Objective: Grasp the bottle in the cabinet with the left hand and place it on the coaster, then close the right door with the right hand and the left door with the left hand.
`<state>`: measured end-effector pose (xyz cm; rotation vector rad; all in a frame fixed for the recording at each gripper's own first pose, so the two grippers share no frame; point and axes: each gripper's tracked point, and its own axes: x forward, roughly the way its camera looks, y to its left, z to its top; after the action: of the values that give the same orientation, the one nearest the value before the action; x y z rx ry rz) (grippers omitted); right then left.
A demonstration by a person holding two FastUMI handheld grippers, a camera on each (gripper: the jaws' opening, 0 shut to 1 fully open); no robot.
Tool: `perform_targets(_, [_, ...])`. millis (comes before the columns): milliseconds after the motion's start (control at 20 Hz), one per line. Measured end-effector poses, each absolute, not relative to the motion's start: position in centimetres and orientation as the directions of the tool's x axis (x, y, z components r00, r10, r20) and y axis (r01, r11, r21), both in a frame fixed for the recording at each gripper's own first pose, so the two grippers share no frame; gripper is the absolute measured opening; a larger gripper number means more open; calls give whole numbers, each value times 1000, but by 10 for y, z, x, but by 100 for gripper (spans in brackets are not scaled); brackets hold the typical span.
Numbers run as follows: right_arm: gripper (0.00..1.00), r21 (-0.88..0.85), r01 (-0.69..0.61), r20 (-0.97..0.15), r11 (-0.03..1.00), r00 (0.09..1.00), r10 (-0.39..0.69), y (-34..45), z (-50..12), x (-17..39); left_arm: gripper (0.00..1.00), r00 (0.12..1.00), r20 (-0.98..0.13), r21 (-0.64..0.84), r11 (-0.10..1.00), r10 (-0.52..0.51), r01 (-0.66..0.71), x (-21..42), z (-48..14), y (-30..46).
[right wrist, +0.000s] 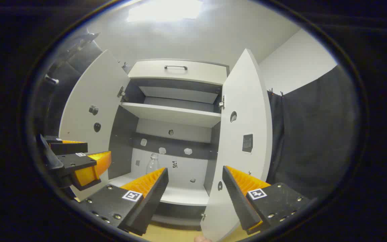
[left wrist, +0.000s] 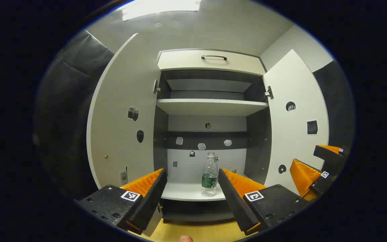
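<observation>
Inside the cabinet (left wrist: 210, 107), the bottle (left wrist: 210, 174) waits for us on the bottom shelf (left wrist: 186, 192).

We hold our left gripper (left wrist: 191, 188) wide open in front of the cabinet, lined up with the bottle but not touching it yet. Our right gripper (right wrist: 195, 188) is wide open too and holds nothing; it sits near the cabinet's right door (right wrist: 244, 141). Both that door and the left door (left wrist: 123, 114) stand open. So we think nothing is done yet. We must grab the bottle, put it on the coaster, which we cannot see from where we look, then shut the right door and then the left door.
</observation>
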<state>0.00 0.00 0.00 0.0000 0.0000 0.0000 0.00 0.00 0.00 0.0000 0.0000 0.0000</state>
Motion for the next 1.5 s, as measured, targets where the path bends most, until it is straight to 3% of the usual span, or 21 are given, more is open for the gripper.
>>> perform_targets(1000, [97, 6, 14, 4, 1000, 1000, -14, -15, 1, -5, 97, 999, -32, -15, 1000, -27, 27, -1, -7, -20])
perform_targets(1500, [97, -10, 107, -5, 994, 994, -107, -41, 8, -35, 97, 994, -77, -23, 996, -83, 81, 83, -28, -32])
